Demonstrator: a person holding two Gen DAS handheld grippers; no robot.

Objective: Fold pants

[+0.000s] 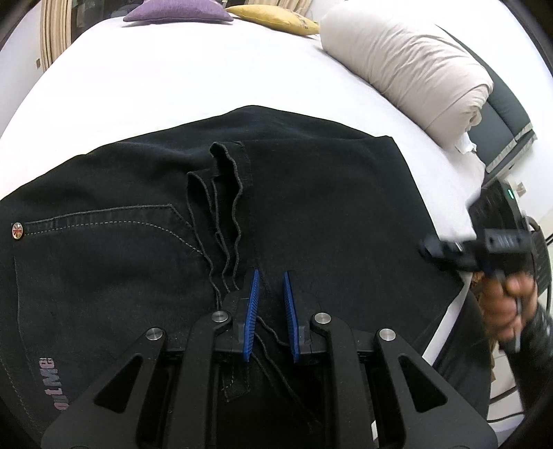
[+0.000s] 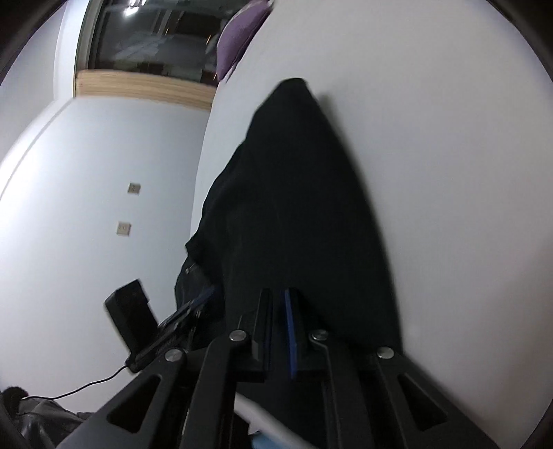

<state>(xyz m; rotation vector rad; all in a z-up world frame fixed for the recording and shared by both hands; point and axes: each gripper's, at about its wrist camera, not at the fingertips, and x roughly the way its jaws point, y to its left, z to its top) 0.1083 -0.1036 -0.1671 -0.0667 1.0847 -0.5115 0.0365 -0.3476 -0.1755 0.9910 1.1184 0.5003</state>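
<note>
your left gripper (image 1: 271,311) hangs narrowly parted over the black pants (image 1: 311,193) on the bed (image 1: 172,86); your right gripper (image 2: 278,331) pinches their edge.

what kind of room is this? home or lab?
Most likely a home bedroom. The black pants lie on a bed with a white sheet; a purple cushion and a yellow cushion sit at its far end, and a rolled duvet lies along one side.

pants (image 1: 311,193) | black denim | folded, flat | on white bed
</note>
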